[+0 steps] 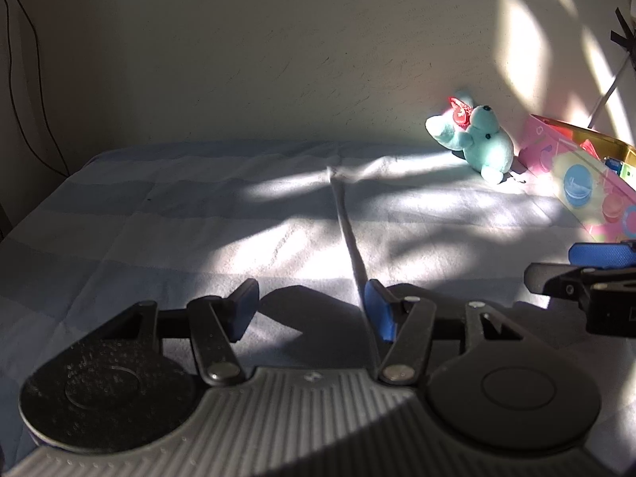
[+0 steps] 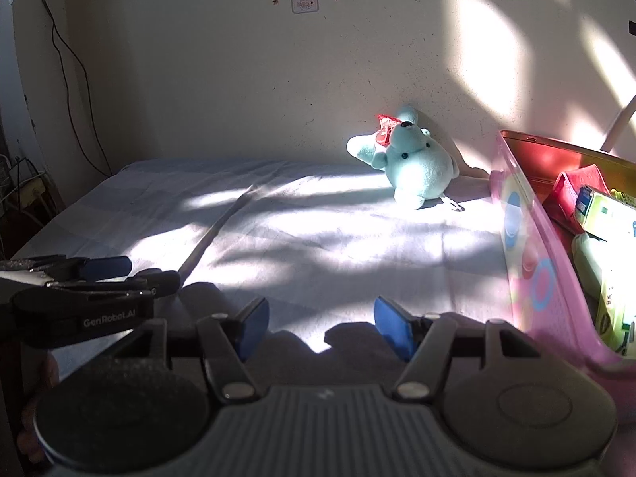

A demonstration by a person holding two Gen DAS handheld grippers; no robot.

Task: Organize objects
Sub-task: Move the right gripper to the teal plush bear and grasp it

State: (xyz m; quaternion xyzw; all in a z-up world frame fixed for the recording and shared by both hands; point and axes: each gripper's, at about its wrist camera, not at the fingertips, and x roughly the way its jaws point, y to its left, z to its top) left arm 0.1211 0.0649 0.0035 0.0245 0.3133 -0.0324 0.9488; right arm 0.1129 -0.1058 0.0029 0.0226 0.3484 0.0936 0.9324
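- Teal plush toy sits just left of the pink box, by the wall.
- Our left gripper and right gripper are both spread, empty.
- Step looks like approach; next we reach right gripper to the plush.

I face a cream wall streaked with sunlight. A pale blue sheet covers the surface; a cable hangs left.

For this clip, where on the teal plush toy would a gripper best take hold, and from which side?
Probably the plush toy's round body, approached from the front: its back is toward the wall and the pink box stands beside it. The right gripper is open and nearer.
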